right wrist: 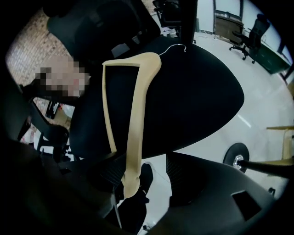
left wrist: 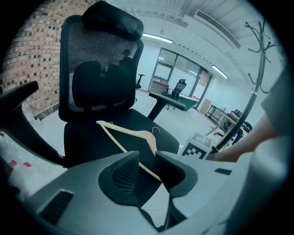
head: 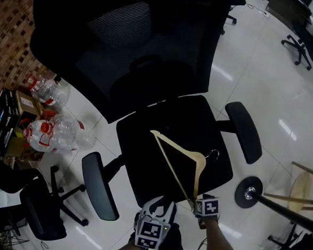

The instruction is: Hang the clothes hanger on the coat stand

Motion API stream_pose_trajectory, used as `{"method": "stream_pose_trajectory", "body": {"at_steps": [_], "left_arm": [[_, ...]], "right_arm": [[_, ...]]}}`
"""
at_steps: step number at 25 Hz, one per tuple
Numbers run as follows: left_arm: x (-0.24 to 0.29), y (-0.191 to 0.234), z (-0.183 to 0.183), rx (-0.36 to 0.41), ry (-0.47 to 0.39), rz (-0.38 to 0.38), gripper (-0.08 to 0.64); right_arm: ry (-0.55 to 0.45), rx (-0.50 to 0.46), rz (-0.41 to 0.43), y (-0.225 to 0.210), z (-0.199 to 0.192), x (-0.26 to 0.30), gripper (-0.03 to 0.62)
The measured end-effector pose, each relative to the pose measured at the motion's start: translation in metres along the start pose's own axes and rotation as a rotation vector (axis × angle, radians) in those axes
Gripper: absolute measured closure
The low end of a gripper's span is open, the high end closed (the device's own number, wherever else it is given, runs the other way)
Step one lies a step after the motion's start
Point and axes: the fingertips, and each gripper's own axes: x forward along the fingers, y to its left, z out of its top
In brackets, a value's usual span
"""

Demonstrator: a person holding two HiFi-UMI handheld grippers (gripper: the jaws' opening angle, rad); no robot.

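Note:
A pale wooden clothes hanger (head: 170,159) with a metal hook lies flat on the black seat (head: 139,147) of an office chair. In the right gripper view one end of the hanger (right wrist: 138,119) reaches between the jaws of my right gripper (right wrist: 154,176); it rests against the left jaw with a wide gap to the other. My right gripper (head: 198,200) is open at the seat's near edge. My left gripper (head: 159,203) hovers just beside it, also open, and the hanger's (left wrist: 133,134) bar shows beyond its gap (left wrist: 147,165). The coat stand's round base (head: 249,191) sits on the floor at right; its hooked top (left wrist: 257,41) rises at right.
The chair's armrests (head: 100,184) (head: 244,130) flank the seat, its tall back (head: 130,45) beyond. Several plastic bottles (head: 54,130) lie on the floor at left by a brick wall. Another black chair (head: 43,210) stands at lower left, a wooden stool (head: 301,190) at right.

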Motion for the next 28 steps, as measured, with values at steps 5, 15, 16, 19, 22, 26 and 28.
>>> {"method": "stream_pose_trajectory", "body": {"at_steps": [5, 15, 16, 19, 22, 26, 28], "left_arm": [[0.003, -0.003, -0.006, -0.004, 0.01, -0.006, 0.44], [0.002, -0.005, -0.001, -0.001, 0.02, -0.006, 0.44], [0.001, -0.006, -0.002, -0.001, 0.021, -0.006, 0.44], [0.002, -0.005, -0.006, 0.001, 0.024, -0.006, 0.44], [0.004, -0.005, -0.008, 0.0, 0.02, -0.008, 0.44], [-0.002, -0.01, -0.006, 0.006, 0.01, -0.005, 0.44], [-0.008, -0.014, -0.004, 0.014, -0.001, -0.002, 0.443]], "right_arm": [[-0.016, 0.12, 0.008, 0.002, 0.004, 0.005, 0.324], [-0.027, 0.067, -0.037, 0.032, 0.013, -0.013, 0.511], [-0.02, 0.061, -0.045, 0.03, 0.01, -0.013, 0.511], [0.01, 0.043, -0.079, 0.026, 0.011, -0.007, 0.509], [0.131, 0.037, -0.157, 0.019, 0.002, 0.0, 0.506], [0.054, 0.002, -0.194, 0.015, 0.002, -0.005, 0.508], [-0.028, -0.059, -0.242, 0.016, 0.003, -0.015, 0.508]]}}
